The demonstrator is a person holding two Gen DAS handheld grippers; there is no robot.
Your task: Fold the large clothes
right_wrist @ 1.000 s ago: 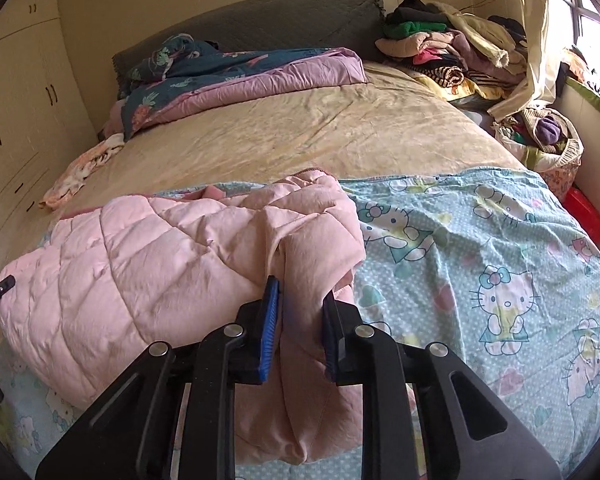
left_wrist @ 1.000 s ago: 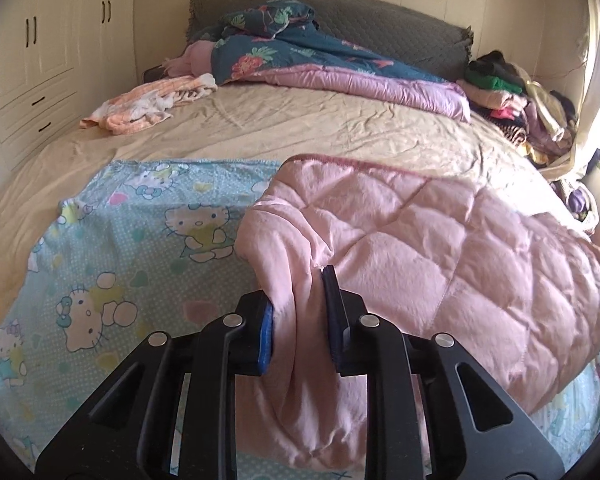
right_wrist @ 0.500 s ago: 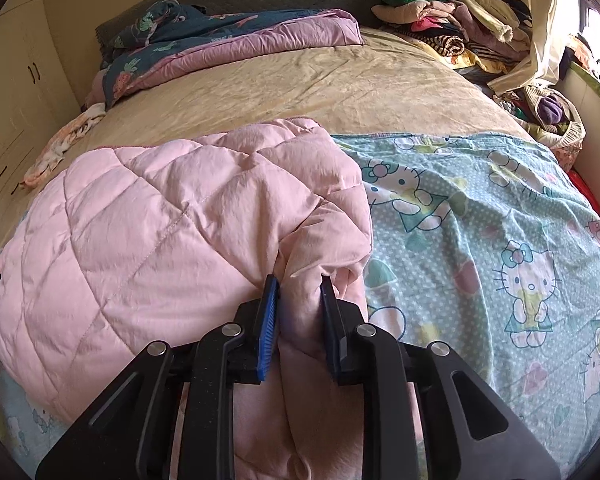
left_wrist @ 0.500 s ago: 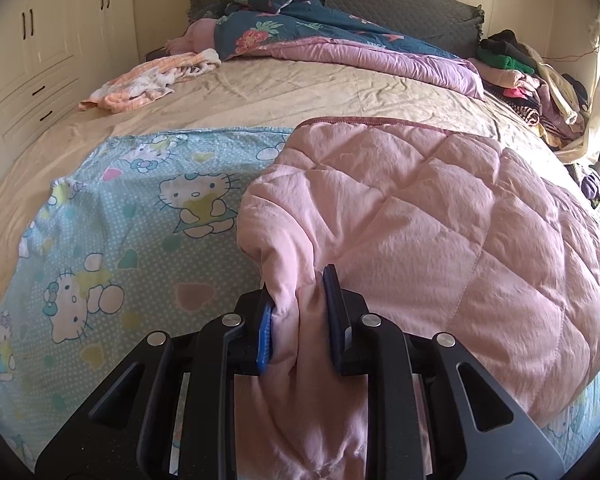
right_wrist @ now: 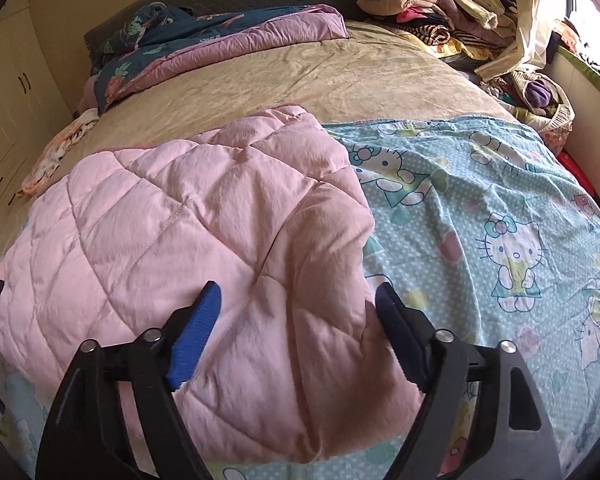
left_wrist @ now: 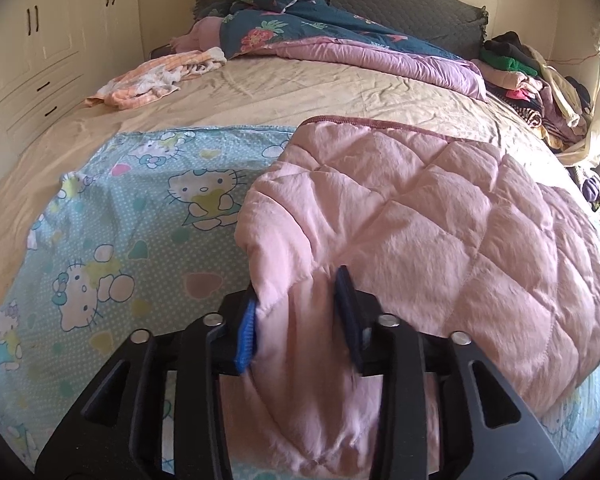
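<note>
A pink quilted blanket lies folded on a light-blue Hello Kitty sheet spread over the bed. In the left wrist view my left gripper has its jaws parted, with a fold of the pink blanket still lying between the blue pads. In the right wrist view the pink blanket lies over the left part of the sheet. My right gripper is wide open over the blanket's right corner, and the cloth lies loose between the jaws.
The beige bed carries a teal-and-mauve duvet at the headboard, a small peach cloth at the left and a pile of clothes at the right. Cupboards stand to the left.
Both grippers carried the pink blanket's corners forward, laid them down and opened. The right jaws opened wide, the left jaws less so. The blanket now lies flatter.
</note>
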